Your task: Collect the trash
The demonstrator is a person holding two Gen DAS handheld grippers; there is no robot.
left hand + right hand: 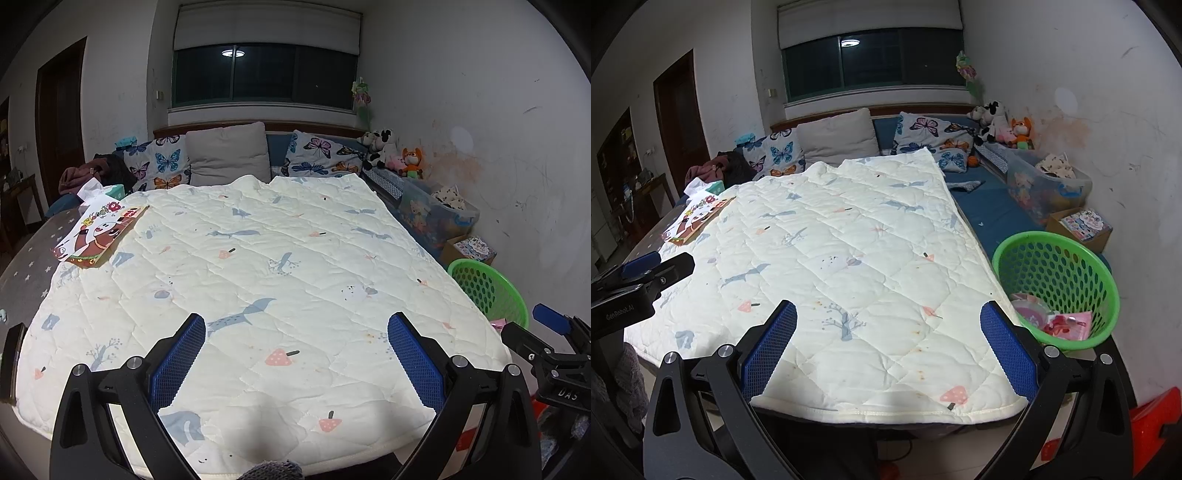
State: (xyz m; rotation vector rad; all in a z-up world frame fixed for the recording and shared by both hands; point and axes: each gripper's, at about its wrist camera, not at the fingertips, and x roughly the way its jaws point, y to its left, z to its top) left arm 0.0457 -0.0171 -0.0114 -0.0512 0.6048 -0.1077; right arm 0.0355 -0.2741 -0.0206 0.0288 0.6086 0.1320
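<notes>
A green perforated basket [1063,273] stands on the bed's right side and holds pink wrappers [1067,323]; its rim shows in the left wrist view [491,284]. My left gripper [295,354] is open and empty over the near part of the cream quilt [258,258]. My right gripper [888,350] is open and empty over the quilt's near right corner [886,387], just left of the basket. A colourful cartoon box [101,232] lies at the quilt's far left edge, also in the right wrist view [696,216].
Pillows [229,155] and plush toys [395,151] line the headboard. A clear storage bin [1045,188] and a cardboard box [1082,225] stand by the right wall. A tissue pack [110,190] lies beyond the cartoon box. A red object [1152,417] sits low right.
</notes>
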